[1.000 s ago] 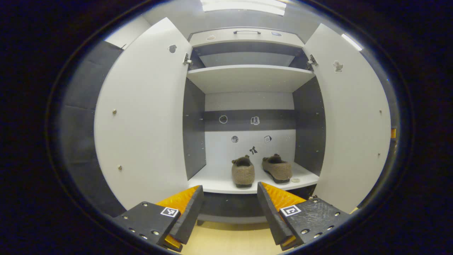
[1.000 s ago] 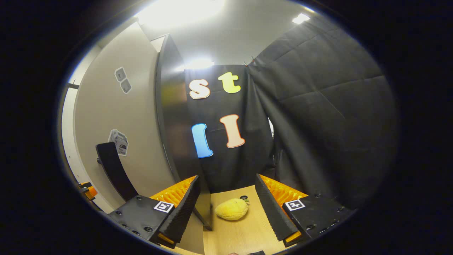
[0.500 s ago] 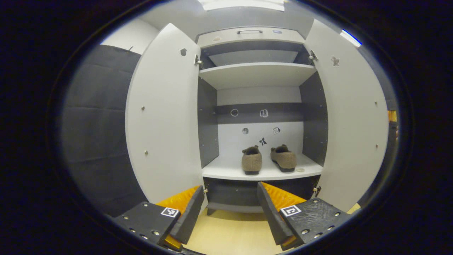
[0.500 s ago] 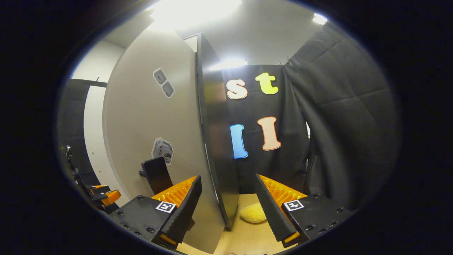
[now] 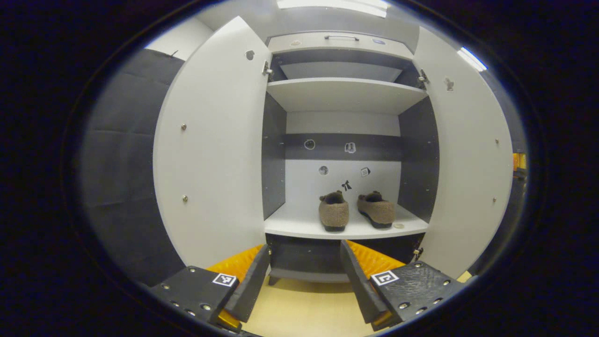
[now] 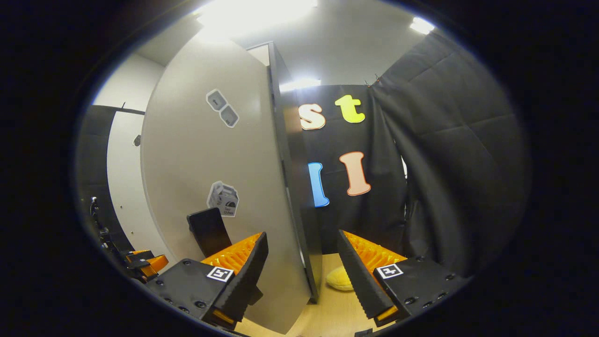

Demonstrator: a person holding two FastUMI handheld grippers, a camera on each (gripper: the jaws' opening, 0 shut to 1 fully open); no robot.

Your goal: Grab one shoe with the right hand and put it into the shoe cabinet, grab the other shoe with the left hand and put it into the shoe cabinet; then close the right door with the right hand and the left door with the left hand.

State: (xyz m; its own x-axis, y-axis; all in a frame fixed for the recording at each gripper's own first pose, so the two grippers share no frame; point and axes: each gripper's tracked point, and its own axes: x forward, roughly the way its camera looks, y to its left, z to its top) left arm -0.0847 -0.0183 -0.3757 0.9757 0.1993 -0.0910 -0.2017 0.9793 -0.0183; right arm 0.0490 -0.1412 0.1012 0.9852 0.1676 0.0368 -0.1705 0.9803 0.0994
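Now both shoes [image 5: 348,215] sit inside. My right gripper [image 6: 302,276], wide open and empty, straddles the right door [image 6: 210,187] edge; next, push it toward nine o'clock.

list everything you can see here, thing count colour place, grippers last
shoes: 2, brown, side by side on the lower shelf of the cabinet
shoe cabinet: 1, white with dark sides, straight ahead in the left gripper view
cabinet doors: 2, white, both open
door handle: 1, black, on the right door's outer face
soft toy: 1, yellow, on the floor past the door's edge
floor: 1, pale wood
left gripper: 1, open, empty
right gripper: 1, open, astride the right door's edge
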